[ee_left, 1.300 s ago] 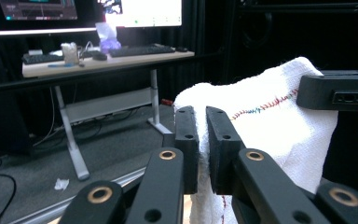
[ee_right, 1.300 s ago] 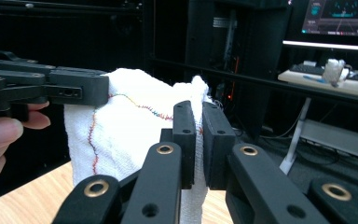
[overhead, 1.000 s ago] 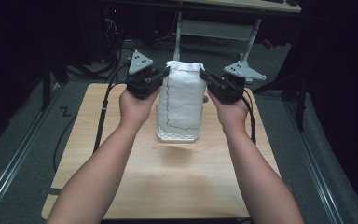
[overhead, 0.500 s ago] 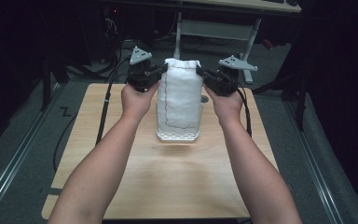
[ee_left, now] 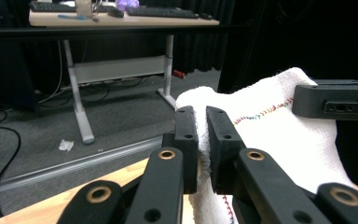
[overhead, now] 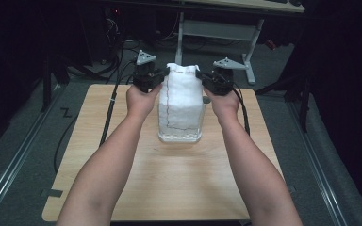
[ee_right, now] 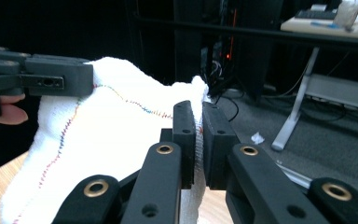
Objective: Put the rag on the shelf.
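From the near edge of the light wooden bench (overhead: 169, 188), two bare forearms reach toward the far side. In the middle of the bench stands a clear plastic container (overhead: 179, 136), and a white woven cloth with a thin multicoloured stitched line (overhead: 181, 101) hangs over it and covers almost all of it, so only the clear base is visible. The left gripper (overhead: 162, 77) is clamped on the upper left corner of the cloth; in the left gripper view its two black jaws pinch a fold of the white fabric (ee_left: 265, 135) between them. The right gripper (overhead: 202, 79) is clamped on the upper right corner in the same way, with the fabric (ee_right: 121, 135) pressed between its jaws. Both corners are held at about the same height, and the top edge of the cloth sags a little between them. Beyond the bench, on the grey floor (overhead: 273, 66), stands a desk with white metal legs (overhead: 252, 52).
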Motion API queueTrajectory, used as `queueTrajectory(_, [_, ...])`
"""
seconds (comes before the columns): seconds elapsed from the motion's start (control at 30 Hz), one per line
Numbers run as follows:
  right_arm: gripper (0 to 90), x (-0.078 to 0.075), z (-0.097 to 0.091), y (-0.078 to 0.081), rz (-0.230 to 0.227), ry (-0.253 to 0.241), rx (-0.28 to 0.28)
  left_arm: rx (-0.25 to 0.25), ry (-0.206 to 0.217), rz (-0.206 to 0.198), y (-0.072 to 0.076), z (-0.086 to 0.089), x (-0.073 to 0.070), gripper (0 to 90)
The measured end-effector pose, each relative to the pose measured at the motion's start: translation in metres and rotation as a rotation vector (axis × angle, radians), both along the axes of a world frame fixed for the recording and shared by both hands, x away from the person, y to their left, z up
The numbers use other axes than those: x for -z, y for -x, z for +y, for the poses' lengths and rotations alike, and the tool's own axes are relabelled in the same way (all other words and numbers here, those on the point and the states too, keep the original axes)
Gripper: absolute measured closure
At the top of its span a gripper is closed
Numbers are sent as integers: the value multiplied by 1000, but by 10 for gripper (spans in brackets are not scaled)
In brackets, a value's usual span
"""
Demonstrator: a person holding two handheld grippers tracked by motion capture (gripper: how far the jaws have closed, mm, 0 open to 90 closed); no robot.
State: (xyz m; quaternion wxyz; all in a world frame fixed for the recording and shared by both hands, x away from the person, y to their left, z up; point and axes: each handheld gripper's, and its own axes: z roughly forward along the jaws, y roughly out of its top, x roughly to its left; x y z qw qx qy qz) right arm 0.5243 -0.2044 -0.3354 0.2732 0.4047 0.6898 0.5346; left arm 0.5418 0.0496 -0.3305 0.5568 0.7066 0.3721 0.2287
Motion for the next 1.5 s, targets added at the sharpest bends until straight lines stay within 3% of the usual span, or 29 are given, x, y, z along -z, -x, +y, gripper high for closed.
queueTrajectory(0.17, [855, 6, 2, -9, 14, 32, 7, 2, -3, 44, -9, 0, 8, 836])
queueTrajectory(0.3, [853, 12, 1, -16, 52, 45, 12, 3, -36, 85, -15, -4, 21, 830])
queueTrajectory(0.5, [834, 30, 0, -21, 103, 87, 32, 18, -49, 143, -20, -6, 37, 808])
queueTrajectory(0.57, [811, 31, 0, -21, 101, 94, 40, -3, -37, 128, -17, -4, 39, 776])
queueTrajectory(0.63, [773, 34, -2, -21, 89, 89, 62, -9, -15, 133, -17, -1, 40, 670])
queueTrajectory(0.7, [774, 35, -5, -21, 104, 76, 61, -10, -4, 131, -16, 3, 39, 674])
queueTrajectory(1.03, [770, 30, -8, -13, 88, 92, 55, -18, 5, 112, -8, 10, 34, 634])
queueTrajectory(1.13, [761, 28, -7, -9, 87, 100, 48, -16, 28, 96, -2, 13, 31, 633])
queueTrajectory(1.27, [737, 26, -6, 1, 53, 105, 42, -17, 14, 71, 8, 16, 28, 628])
queueTrajectory(1.5, [658, 30, -5, 20, 39, 133, 29, -31, -22, 34, 30, 25, 22, 580])
